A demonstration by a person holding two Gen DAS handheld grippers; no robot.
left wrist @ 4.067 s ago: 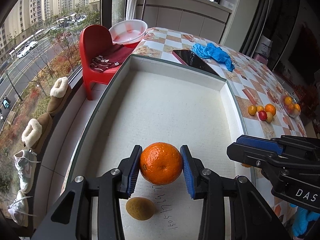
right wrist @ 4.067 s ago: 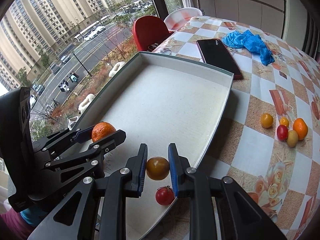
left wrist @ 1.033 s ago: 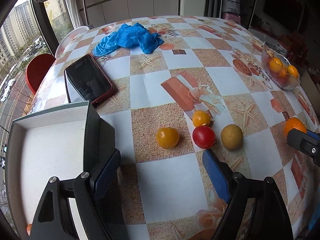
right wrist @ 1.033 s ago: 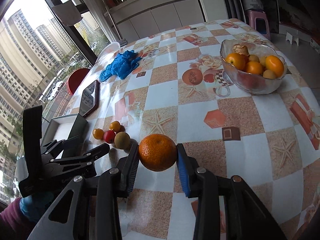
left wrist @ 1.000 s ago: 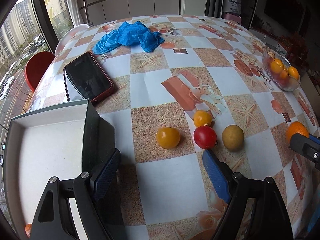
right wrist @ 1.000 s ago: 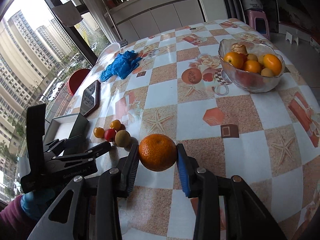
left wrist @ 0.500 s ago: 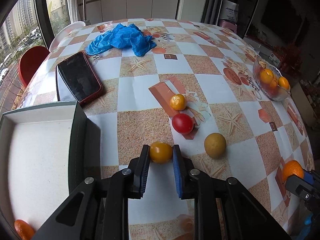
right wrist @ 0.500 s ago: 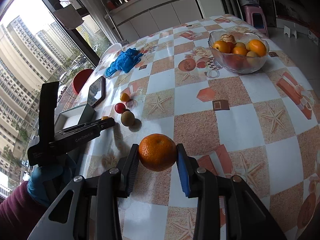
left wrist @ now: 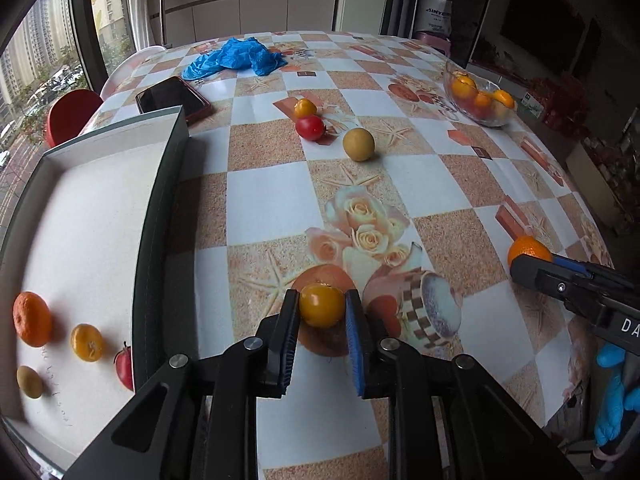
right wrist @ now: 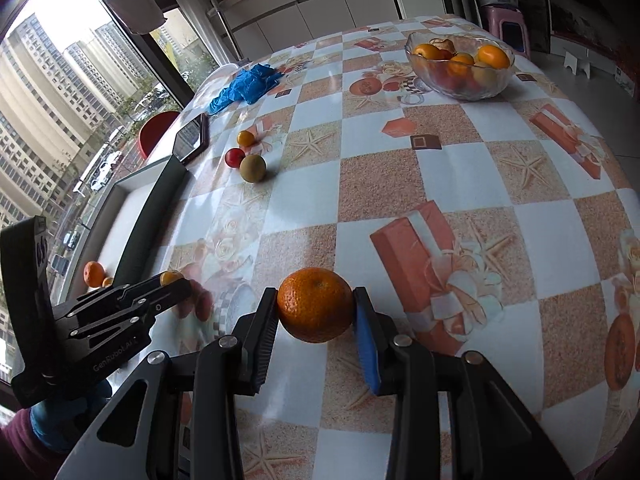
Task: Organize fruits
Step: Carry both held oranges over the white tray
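Left wrist view: I'm gripping a yellow tomato [left wrist: 321, 311] in the left tongs [left wrist: 322, 316], clenched tight on it above the desk [left wrist: 264, 200]. Left of these tongs, the tray [left wrist: 162, 184] is holding an orange [left wrist: 32, 319], a small yellow fruit [left wrist: 87, 342], a kiwi [left wrist: 29, 381] and a red fruit [left wrist: 125, 365]. Ahead, a red tomato [left wrist: 310, 127] and two more fruits are lying. I'm holding a mandarin [right wrist: 315, 304] in the right tongs [right wrist: 316, 312], pads pressing its sides.
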